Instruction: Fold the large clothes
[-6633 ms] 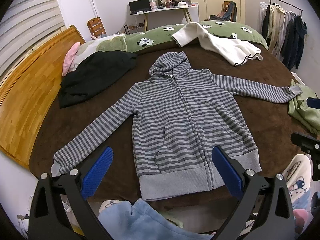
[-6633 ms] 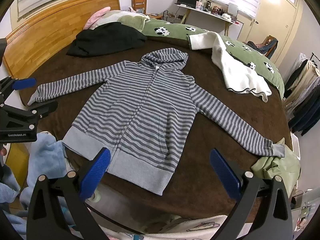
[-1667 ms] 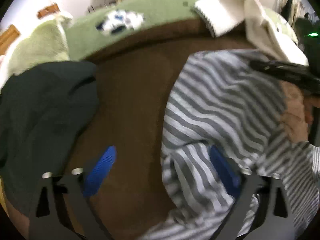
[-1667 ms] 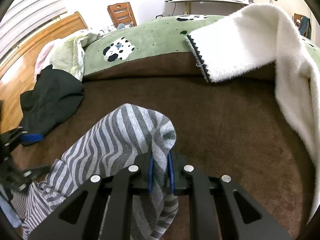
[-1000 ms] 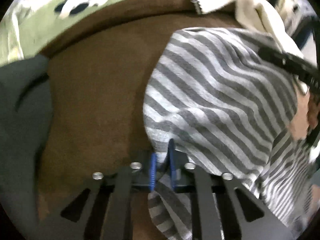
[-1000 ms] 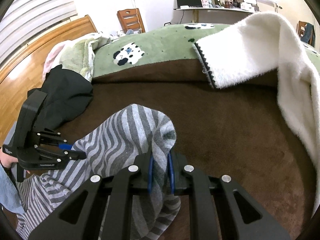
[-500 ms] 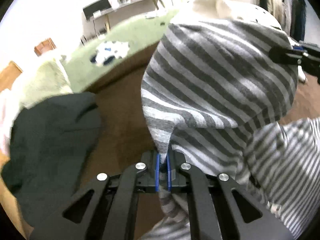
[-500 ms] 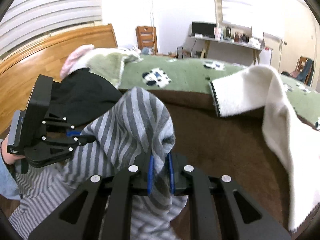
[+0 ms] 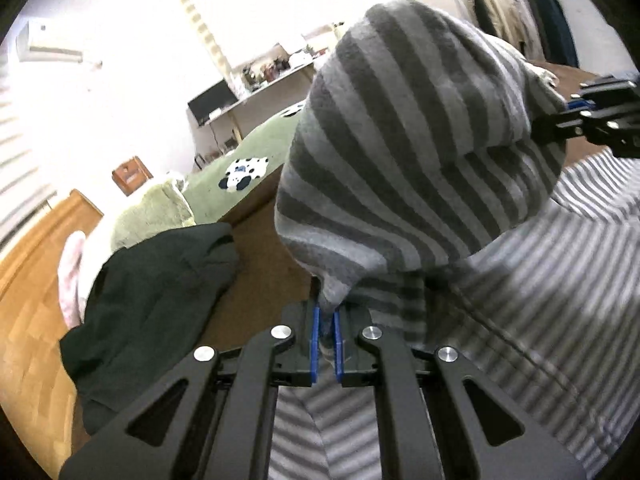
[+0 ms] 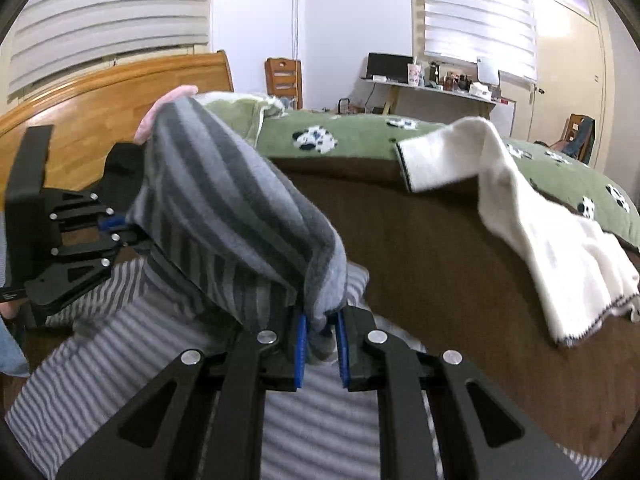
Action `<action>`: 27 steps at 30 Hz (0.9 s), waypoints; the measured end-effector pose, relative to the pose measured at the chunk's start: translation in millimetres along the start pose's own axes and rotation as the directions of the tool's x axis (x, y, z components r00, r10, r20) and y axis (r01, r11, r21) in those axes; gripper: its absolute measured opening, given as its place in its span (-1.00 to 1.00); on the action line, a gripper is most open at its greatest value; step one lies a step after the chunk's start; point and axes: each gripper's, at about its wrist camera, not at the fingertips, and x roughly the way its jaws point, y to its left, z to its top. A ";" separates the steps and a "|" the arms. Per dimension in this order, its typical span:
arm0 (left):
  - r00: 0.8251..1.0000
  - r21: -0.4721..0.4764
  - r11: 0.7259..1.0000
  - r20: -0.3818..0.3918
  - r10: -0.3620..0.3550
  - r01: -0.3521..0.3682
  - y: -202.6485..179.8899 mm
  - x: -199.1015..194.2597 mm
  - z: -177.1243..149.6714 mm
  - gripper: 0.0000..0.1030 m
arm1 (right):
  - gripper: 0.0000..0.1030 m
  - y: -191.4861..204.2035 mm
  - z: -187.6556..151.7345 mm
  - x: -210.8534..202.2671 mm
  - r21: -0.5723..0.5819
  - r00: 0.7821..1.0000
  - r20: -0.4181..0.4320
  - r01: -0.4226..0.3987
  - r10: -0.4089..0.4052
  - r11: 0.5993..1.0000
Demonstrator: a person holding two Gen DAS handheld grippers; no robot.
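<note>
Striped hoodie (image 9: 420, 140): hood raised above its body on the brown bedspread (image 10: 440, 248), stretched between my left gripper (image 9: 326, 344) and right gripper (image 10: 320, 344), both pinching hood fabric; body lies below, toward me

A home bedroom: a wooden headboard (image 10: 100, 92), a bed with a green blanket (image 10: 360, 136), a cluttered desk (image 10: 432, 88).
</note>
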 end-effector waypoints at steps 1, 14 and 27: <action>1.000 0.011 1.000 -0.001 -0.004 0.004 -6.0 -6.7 -5.0 -0.83 | -0.75 2.5 -6.7 -3.7 -0.004 1.000 -0.008 0.002 -0.002 1.000; 0.976 -0.041 0.990 -0.168 -0.138 0.133 -56.9 -39.7 -70.8 -0.72 | -0.60 48.1 -102.0 -14.6 -0.120 0.983 -0.181 -0.010 -0.012 0.993; 0.969 -0.008 0.989 -0.199 -0.146 0.147 -54.7 -74.9 -61.2 0.87 | 0.21 50.9 -93.6 -50.7 -0.073 0.983 -0.184 -0.021 0.007 0.997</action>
